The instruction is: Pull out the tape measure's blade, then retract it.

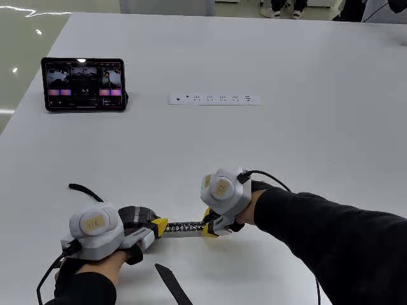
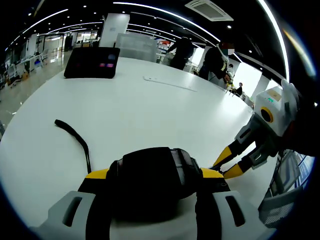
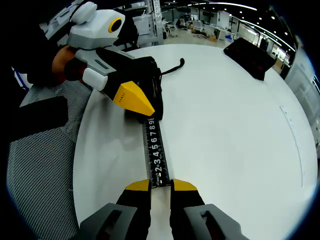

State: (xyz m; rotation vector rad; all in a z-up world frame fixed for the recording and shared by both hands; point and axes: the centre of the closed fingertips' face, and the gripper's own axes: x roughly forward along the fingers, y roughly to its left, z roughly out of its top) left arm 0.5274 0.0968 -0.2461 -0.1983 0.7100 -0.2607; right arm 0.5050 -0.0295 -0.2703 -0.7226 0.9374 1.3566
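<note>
Two claws, one tape measure, so this is a proper two-handed job. The left claw (image 1: 156, 227) is clamped around the black tape measure case (image 2: 150, 175), which fills the space between its jaws. The right claw (image 3: 160, 186) is pinched tight on the very tip of the blade (image 3: 154, 147). Only a short stretch of blade is out. It lies flat on the white table (image 1: 286, 140) and bridges straight from one claw's tips to the other's, with the low numerals showing just ahead of the right claw.

My guess is the pull-out has barely begun. If it were me, I'd draw the right claw straight back along the blade's own line, no twisting, and low to the table so the blade doesn't buckle. The left claw just has to pin the case so it doesn't get dragged along. For the return I'd walk the tip back under tension instead of letting go, since a snapping blade could jerk out of that thin pinch.

Head count of everything else:
- one wrist strap (image 2: 65, 126), trailing from the case on the side away from the right claw
- one tablet (image 1: 83, 84) and one power strip (image 1: 213, 99), both well beyond the claws
- one loose black strip (image 1: 172, 284) near the left claw that I can't identify
</note>
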